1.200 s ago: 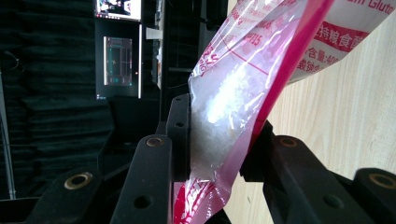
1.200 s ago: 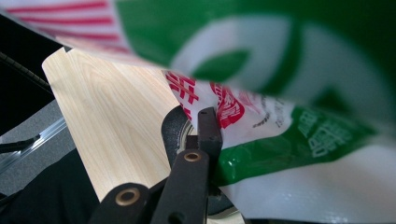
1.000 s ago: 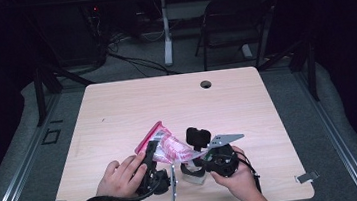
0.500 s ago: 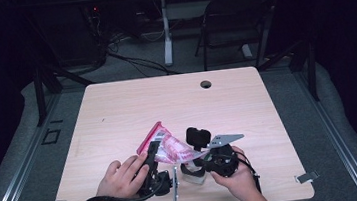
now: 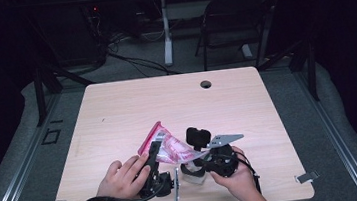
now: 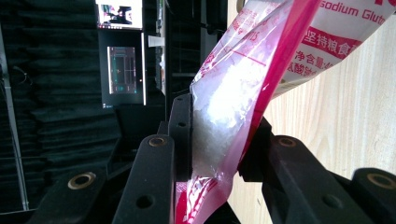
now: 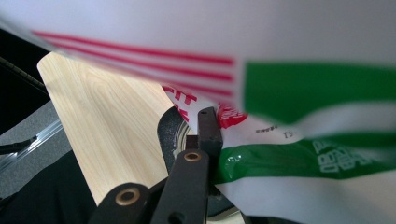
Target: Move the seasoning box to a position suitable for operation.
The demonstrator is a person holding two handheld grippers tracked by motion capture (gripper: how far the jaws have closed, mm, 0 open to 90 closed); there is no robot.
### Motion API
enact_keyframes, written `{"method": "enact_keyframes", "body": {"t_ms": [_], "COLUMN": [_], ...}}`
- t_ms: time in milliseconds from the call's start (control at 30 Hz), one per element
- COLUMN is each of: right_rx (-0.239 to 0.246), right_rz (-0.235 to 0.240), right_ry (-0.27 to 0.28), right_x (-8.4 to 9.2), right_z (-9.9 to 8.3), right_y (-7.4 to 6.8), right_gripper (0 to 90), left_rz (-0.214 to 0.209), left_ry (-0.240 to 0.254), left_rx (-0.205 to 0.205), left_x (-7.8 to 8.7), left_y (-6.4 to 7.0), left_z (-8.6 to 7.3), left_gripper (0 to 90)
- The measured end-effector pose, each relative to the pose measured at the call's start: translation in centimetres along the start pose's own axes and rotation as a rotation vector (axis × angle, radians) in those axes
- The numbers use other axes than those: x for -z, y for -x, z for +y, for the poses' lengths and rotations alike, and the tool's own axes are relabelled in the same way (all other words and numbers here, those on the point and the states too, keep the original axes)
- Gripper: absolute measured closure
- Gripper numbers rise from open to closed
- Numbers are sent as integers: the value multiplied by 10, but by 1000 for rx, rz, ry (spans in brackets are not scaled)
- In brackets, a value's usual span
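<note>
1. Your left gripper has its fingers clamped on the pink bag, squeezing the white crystals inside – the left gripper view shows the pouch pressed between both pads.

2. Your right gripper has its fingers closed flat on a thin edge of the same bag; in the right gripper view the printed film, green and red here, runs out past the pad.

3. The bag hangs between the two grippers just above the surface, near its six o'clock edge. A white container stands at about five o'clock from the bag, touching or just under your right gripper – I cannot tell which.

4. What could go wrong, as I judge it:
   - If you pull the hands apart hard, the film may tear suddenly and scatter crystals over the surface.
   - The left fingers bear on loose grains, not on flat film, so the pouch could slip out under tension.
   - The right hold is only a narrow margin; a twist could peel it free.
   - A torn mouth not over the container spills the contents beside it.
</note>
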State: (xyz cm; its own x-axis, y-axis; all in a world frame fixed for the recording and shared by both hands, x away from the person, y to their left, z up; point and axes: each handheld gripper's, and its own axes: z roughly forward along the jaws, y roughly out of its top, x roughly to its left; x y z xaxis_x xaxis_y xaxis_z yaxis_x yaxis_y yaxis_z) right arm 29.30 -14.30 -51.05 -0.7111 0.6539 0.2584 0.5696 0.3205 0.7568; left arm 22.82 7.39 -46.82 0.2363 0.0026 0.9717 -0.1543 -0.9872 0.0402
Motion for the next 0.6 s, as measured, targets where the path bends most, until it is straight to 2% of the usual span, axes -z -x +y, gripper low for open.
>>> {"method": "enact_keyframes", "body": {"t_ms": [167, 267, 600], "right_rx": [0, -2, 1], "right_rz": [-1, -2, -4], "right_ry": [-4, -1, -5], "right_x": [0, 0, 0], "right_z": [0, 0, 0], "right_y": [0, 0, 0], "right_gripper": [900, 900, 900], "left_rz": [-12, -10, -17], "left_ry": [-11, -7, -4], "left_rx": [1, -15, -14], "left_x": [1, 1, 2], "left_y": [-1, -2, -2], "left_z": [1, 2, 3], "left_gripper": [720, 720, 723]}}
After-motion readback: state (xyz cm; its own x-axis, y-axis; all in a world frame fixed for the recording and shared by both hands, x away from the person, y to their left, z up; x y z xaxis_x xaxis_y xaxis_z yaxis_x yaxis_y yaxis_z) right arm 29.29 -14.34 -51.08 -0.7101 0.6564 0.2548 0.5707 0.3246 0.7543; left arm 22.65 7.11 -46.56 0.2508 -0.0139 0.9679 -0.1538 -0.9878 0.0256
